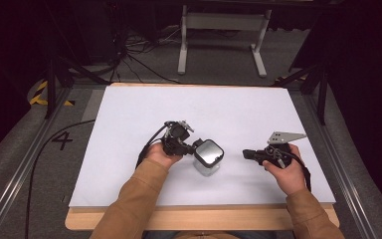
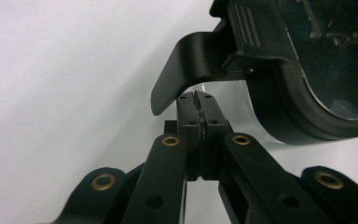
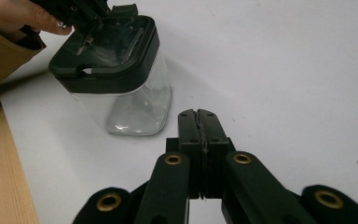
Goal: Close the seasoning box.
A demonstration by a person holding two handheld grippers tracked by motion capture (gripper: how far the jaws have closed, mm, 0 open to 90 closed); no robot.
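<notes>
A white sheet [image 1: 229,109] was laid over a wooden table [image 1: 204,218]; a clear, black-lidded container [image 1: 208,158] was stood on it.

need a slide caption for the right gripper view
Right gripper, jaws shut, points across the white table at a clear container with a black lid.

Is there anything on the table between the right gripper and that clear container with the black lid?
Nothing visible. Bare white table surface lies between the right gripper and the clear container. The left gripper sits at the container's far side, by the lid's tab.
</notes>
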